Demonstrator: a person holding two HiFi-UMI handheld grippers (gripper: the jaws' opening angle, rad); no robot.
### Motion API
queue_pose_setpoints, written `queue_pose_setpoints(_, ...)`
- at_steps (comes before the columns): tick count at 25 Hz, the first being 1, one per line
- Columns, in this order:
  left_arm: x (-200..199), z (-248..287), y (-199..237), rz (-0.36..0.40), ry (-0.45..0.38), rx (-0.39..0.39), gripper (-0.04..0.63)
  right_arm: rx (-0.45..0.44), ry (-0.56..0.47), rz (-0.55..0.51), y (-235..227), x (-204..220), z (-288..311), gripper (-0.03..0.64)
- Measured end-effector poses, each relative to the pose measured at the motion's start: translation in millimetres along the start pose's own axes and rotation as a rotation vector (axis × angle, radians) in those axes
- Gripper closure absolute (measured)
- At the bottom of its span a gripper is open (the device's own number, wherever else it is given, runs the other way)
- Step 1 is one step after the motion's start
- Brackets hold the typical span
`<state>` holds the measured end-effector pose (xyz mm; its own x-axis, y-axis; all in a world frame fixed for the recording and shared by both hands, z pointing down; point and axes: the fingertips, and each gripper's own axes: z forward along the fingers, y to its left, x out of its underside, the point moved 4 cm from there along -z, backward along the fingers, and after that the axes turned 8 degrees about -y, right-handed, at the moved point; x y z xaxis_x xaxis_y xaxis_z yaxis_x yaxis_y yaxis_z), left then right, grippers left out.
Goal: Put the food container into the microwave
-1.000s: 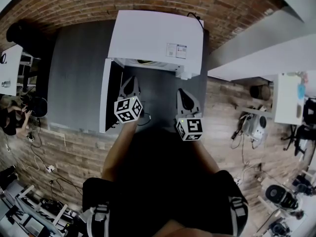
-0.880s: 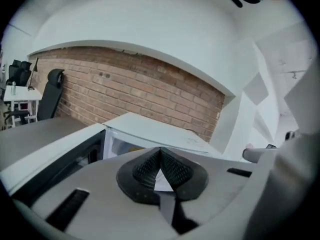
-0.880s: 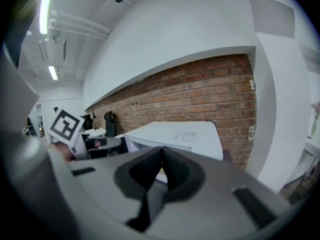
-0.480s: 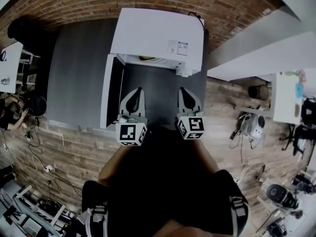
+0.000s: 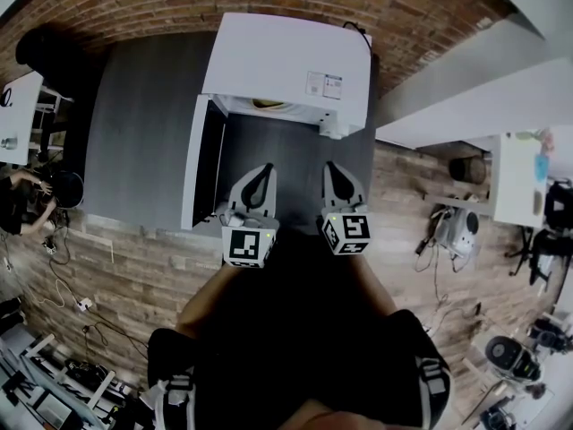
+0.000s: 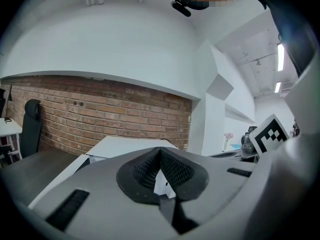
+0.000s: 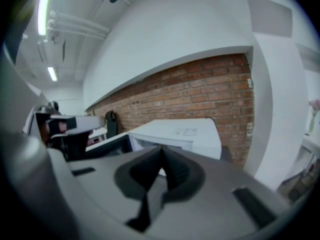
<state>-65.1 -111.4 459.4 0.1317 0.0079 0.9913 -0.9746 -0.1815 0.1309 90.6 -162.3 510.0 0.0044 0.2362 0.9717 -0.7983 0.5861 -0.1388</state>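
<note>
Noting both grippers idle and empty in front of the open microwave: the left gripper has its jaws pressed together with nothing between them, and the right gripper reads the same in its own view, pads meeting on air. The food container is probably the pale, yellowish shape just inside the cavity mouth; only a sliver shows under the top of the oven, so I cannot tell how far in it sits. If so, placement looks done and the door is what remains; it stands swung out to the left, near the left gripper. Risks as judged from here: (1) if the container sits close to the front lip, a closing door could strike it and shove or tip it. (2) Closed jaws can only push the door, so a push off its edge could slip, or swing the door hard enough to bounce back. (3) A firm shove may slide the whole microwave on the grey table. (4) The grippers are near each other, so a sweep across could knock them together.
</note>
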Motion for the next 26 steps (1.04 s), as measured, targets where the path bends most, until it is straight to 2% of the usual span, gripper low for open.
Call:
queue_pose_setpoints(4, 1.6, -0.6, -3.8, -0.024, 0.009, 0.008, 0.558, -0.002, 0.003, -0.002, -0.1, -0.2, -3.6, 0.584)
queue_pose_setpoints(26, 6.0, 0.0, -3.8, -0.029, 0.008, 0.023, 0.558, -0.011, 0.004, -0.003, -0.8, -0.6, -7.0, 0.584)
